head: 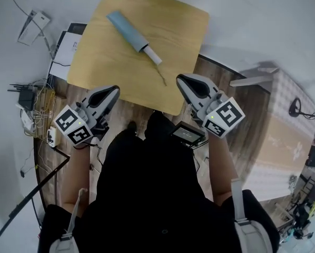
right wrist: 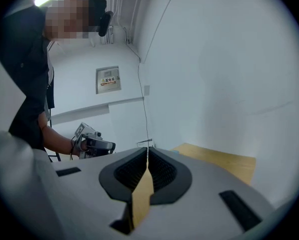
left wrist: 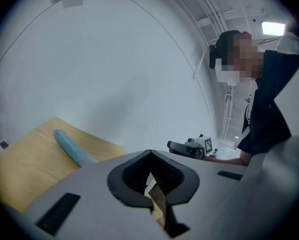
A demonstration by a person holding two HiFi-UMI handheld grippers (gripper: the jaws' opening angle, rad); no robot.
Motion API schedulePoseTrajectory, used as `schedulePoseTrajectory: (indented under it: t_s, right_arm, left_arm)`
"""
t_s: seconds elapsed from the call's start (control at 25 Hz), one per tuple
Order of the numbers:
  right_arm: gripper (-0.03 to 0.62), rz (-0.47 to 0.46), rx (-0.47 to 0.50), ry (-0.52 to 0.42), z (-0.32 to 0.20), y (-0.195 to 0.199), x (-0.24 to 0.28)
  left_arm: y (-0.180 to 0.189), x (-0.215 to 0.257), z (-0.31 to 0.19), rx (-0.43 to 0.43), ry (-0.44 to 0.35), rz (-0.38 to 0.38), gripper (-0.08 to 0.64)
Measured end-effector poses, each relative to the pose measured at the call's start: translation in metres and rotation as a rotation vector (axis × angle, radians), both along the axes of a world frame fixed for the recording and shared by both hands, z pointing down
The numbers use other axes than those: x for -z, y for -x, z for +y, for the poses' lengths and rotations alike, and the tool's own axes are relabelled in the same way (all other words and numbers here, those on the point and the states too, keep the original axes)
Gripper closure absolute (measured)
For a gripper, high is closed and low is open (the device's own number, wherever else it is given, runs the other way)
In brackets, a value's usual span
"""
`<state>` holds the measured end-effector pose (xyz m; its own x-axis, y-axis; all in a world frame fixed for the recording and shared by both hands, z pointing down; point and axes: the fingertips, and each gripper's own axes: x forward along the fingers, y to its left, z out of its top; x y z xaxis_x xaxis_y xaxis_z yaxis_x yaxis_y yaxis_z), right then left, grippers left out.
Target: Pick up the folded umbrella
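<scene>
You are holding the left gripper (head: 114,91) and the right gripper (head: 180,79) at the wooden worktop's (head: 110,67) near edge, both jaws closed and empty. The blue folded umbrella (head: 131,35) is lying diagonally farther across.

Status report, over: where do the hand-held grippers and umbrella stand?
Left hand-held gripper, right hand-held gripper: both shut, empty. Folded umbrella flat on table, untouched. Path clear.
</scene>
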<state>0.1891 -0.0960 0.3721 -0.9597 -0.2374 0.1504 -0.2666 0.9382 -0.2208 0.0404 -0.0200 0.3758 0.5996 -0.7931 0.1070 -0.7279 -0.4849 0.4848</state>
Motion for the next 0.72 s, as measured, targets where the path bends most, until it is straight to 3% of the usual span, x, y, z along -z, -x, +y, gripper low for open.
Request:
schedulePoseTrajectory:
  t_s: [0.16,0.28,0.52,0.72]
  right_arm:
    - [0.571,0.021,-0.036,0.025,-0.048,-0.022,-0.002]
    - [0.572,0.017,-0.040,0.042,-0.068,-0.033,-0.006]
    - [0.572,0.057,-0.049,0.008,-0.094,-0.031,-0.020]
    - [0.571,0.056,-0.061,0.021,-0.102,-0.030,-0.020]
  left_arm:
    - [-0.017,0.015,-0.034,0.023,-0.002,0.044,0.549]
    - [-0.025,0.029,-0.044,0.040,-0.017,0.011,0.549]
    - [-0.015,0.027,-0.041,0.087,0.024,-0.037,0.549]
    - [0.002,0.034,-0.050,0.103,0.004,-0.032,0.549]
